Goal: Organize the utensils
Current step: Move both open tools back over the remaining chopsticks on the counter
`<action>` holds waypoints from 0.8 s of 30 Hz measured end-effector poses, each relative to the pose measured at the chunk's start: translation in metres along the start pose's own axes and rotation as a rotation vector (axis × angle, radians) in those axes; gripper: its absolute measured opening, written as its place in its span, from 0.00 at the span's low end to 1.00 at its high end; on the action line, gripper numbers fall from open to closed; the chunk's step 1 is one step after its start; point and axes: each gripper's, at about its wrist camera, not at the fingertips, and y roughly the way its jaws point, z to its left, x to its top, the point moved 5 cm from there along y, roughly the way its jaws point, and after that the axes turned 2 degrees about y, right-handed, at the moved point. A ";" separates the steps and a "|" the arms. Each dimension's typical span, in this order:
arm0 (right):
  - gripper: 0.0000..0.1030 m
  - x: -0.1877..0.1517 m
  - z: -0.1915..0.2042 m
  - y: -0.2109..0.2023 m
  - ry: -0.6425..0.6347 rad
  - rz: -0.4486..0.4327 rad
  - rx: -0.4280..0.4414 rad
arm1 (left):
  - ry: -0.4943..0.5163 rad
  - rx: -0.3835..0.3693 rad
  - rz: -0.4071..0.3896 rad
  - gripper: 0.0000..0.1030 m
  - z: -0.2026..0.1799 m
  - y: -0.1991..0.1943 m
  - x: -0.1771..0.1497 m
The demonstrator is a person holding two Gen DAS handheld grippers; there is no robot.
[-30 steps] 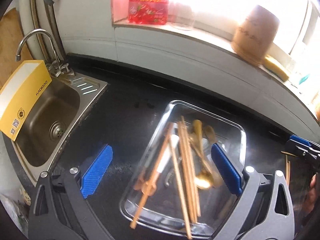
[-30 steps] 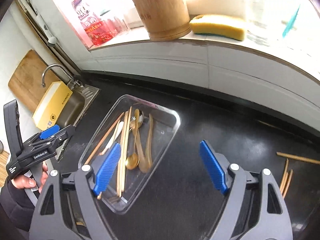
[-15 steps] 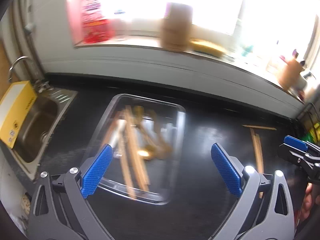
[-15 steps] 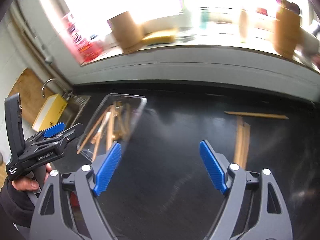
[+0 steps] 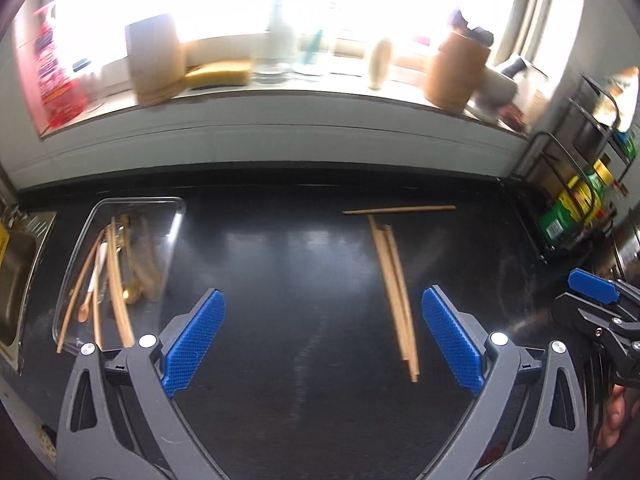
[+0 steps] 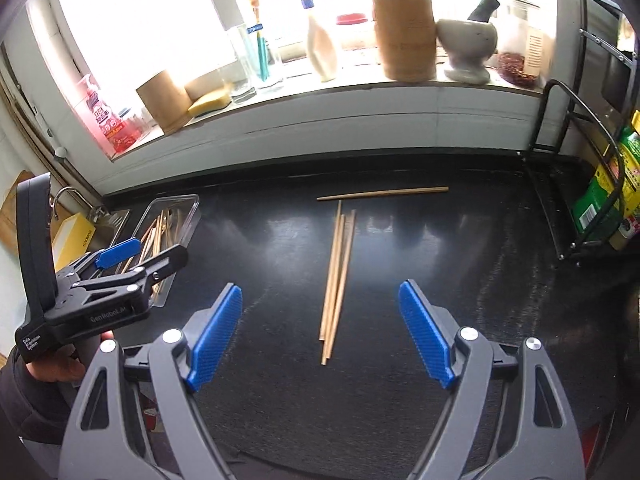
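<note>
Several wooden chopsticks (image 6: pixel 337 276) lie side by side on the black counter, with one more chopstick (image 6: pixel 382 193) lying crosswise beyond them. My right gripper (image 6: pixel 320 334) hovers open over their near ends, nothing between its blue pads. In the left wrist view the same bundle of chopsticks (image 5: pixel 394 296) sits just inside the right pad of my open, empty left gripper (image 5: pixel 322 338). A clear plastic tray (image 5: pixel 176 216) at the left holds several chopsticks and golden spoons. From the right wrist view the left gripper (image 6: pixel 120 264) shows in front of that tray (image 6: pixel 192 208).
A steel sink (image 5: pixel 16 272) lies left of the tray. The windowsill carries a wooden holder (image 6: pixel 404 36) with utensils, a mortar (image 6: pixel 466 46), bottles and a sponge (image 6: pixel 210 102). A black wire rack (image 6: pixel 580 200) with packets stands at the right end of the counter.
Both grippers have swept right from above the tray to over the loose chopsticks on the counter. The tray now sits at the left of both views. Both stayed open.
</note>
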 end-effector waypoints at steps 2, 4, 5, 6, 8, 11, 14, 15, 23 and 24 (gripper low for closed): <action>0.76 0.001 -0.004 0.000 0.001 -0.001 0.006 | 0.014 0.000 -0.004 0.93 -0.010 0.002 0.002; 0.76 0.001 -0.008 0.000 -0.001 0.001 0.008 | 0.019 0.000 -0.004 0.93 -0.015 0.003 0.003; 0.76 0.002 -0.009 0.001 -0.001 0.003 0.009 | 0.024 0.003 -0.003 0.93 -0.018 0.005 0.004; 0.76 0.003 -0.009 0.003 -0.003 0.007 0.010 | 0.024 0.005 0.000 0.93 -0.020 0.007 0.004; 0.76 0.006 -0.011 0.008 -0.006 0.012 0.012 | 0.023 0.007 0.006 0.93 -0.022 0.011 0.004; 0.76 0.009 -0.012 0.016 -0.006 0.021 0.012 | 0.027 0.012 0.016 0.93 -0.023 0.018 0.006; 0.76 0.015 -0.013 0.028 -0.007 0.035 0.012 | 0.031 0.014 0.026 0.93 -0.022 0.027 0.009; 0.76 0.016 -0.014 0.031 -0.007 0.039 0.011 | 0.031 0.015 0.029 0.93 -0.021 0.030 0.010; 0.76 0.030 -0.033 0.080 0.005 0.098 -0.001 | 0.059 -0.007 0.080 0.93 -0.023 0.081 0.014; 0.76 0.031 -0.036 0.089 0.005 0.109 -0.003 | 0.068 -0.012 0.091 0.93 -0.025 0.092 0.013</action>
